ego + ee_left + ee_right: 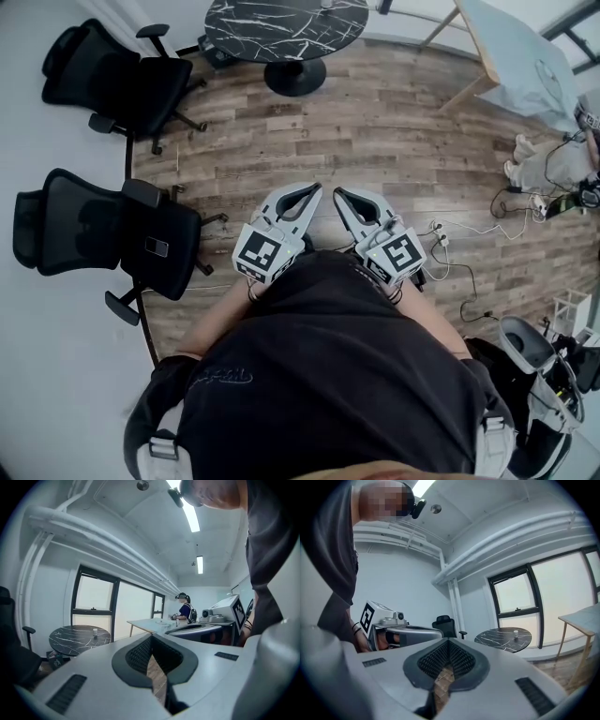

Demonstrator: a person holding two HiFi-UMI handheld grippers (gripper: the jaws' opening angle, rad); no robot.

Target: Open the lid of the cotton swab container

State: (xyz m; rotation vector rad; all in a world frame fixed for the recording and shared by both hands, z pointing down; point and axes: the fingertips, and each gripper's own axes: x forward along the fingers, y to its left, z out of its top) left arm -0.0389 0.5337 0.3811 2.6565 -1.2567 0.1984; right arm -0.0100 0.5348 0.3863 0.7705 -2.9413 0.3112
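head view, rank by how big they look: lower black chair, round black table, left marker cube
1. lower black chair
2. round black table, though the top edge crops it and it stands farther off, so this is unsure
3. left marker cube

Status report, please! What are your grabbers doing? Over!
Left gripper shut, empty. Right gripper shut, empty. Small white container on round black marble table, far off, untouched. Only wooden floor between.

A small container (515, 633) is set on the round desk (281, 23). A chair (122, 80) is placed just left of that desk, a second chair (103, 230) farther off on the same side. Another desk (511, 56) is stood to its right
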